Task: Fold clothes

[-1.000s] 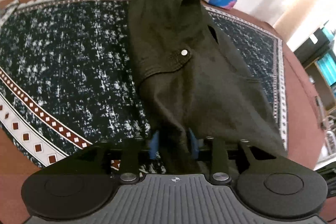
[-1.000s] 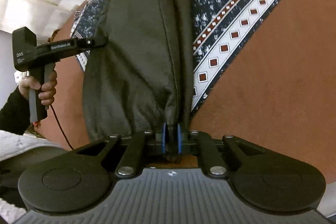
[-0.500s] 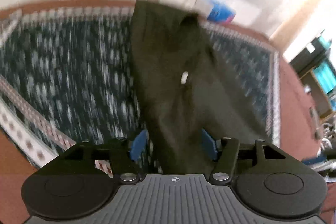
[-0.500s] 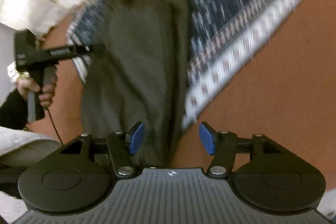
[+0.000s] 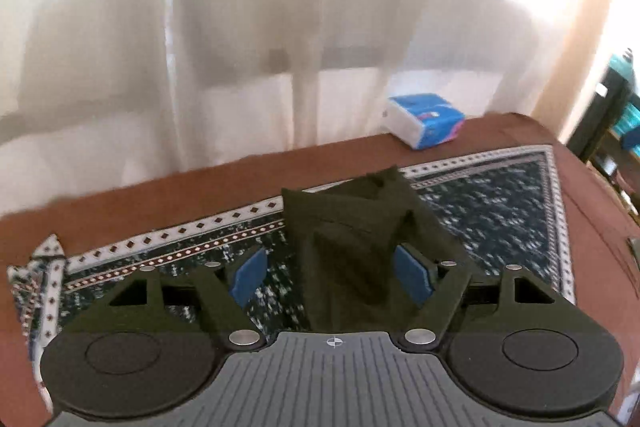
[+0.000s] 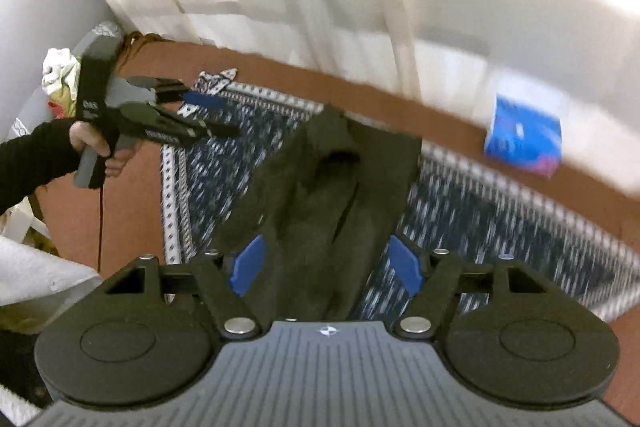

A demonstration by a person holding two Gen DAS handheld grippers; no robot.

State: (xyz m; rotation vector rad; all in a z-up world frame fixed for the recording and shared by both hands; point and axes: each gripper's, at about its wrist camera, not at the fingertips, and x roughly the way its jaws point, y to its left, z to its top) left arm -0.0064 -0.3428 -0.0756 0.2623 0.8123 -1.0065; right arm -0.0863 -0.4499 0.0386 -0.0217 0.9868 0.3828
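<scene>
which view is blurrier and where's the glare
Right wrist view is blurrier: the rug and blue box smear toward the right edge, while the garment stays fairly sharp. Left wrist view is only mildly soft. Glare: the backlit curtain washes out in both views, brightest at the left wrist view's upper right. Fisheye bends the edges of each.

Both claws let go: the left claw (image 5: 334, 277) and right claw (image 6: 326, 263), clamped on the dark green garment (image 6: 328, 195) a second ago, now gape wide with blue pads clear of the cloth. Both have lifted and tipped upward, so the white curtain (image 5: 240, 27) now fills their views.
</scene>
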